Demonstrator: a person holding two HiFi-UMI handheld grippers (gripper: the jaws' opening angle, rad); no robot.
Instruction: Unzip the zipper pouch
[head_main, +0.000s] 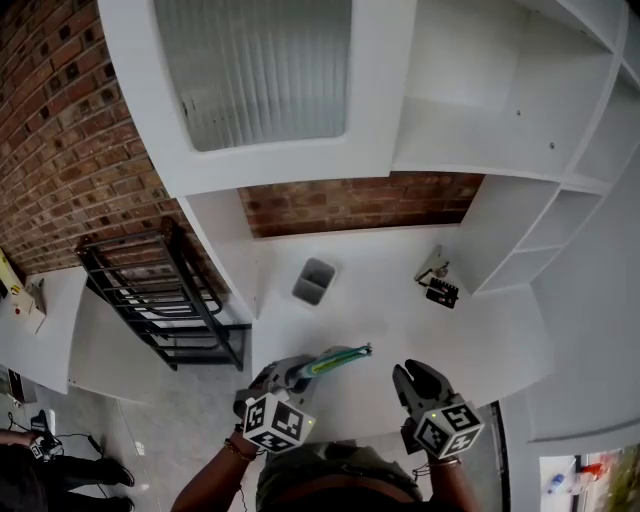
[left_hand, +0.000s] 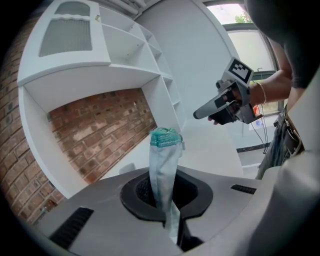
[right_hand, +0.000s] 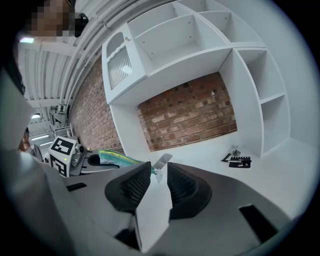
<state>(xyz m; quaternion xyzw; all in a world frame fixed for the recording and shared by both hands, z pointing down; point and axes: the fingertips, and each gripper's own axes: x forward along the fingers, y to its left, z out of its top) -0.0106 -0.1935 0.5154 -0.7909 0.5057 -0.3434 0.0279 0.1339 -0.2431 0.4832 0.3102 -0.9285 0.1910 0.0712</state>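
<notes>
Head view shows the zipper pouch (head_main: 337, 360) held off the white table (head_main: 400, 310), reaching from the left gripper (head_main: 292, 373) toward the right gripper (head_main: 404, 377). In the left gripper view the jaws are clenched on the pouch's near end, and the pale cloth body rises straight out from between the pads to a teal mesh-like far end. The right gripper view shows its jaws a little apart with nothing pressed between the pads. The pouch's far tip, with a small pale tab that may be the zipper pull, sits just ahead of the gap. Whether the zipper is already run open I cannot tell.

The pouch looks light and soft, thin fabric that will likely fold or twist if only one end is anchored. The likely hold is the small tab at the end nearest the right gripper, pinched squarely because it is tiny and probably slick. The left gripper's clamp serves to keep the cloth taut, since slack fabric would probably bunch under the slider. A grey cup (head_main: 314, 281) stands well beyond both grippers.
</notes>
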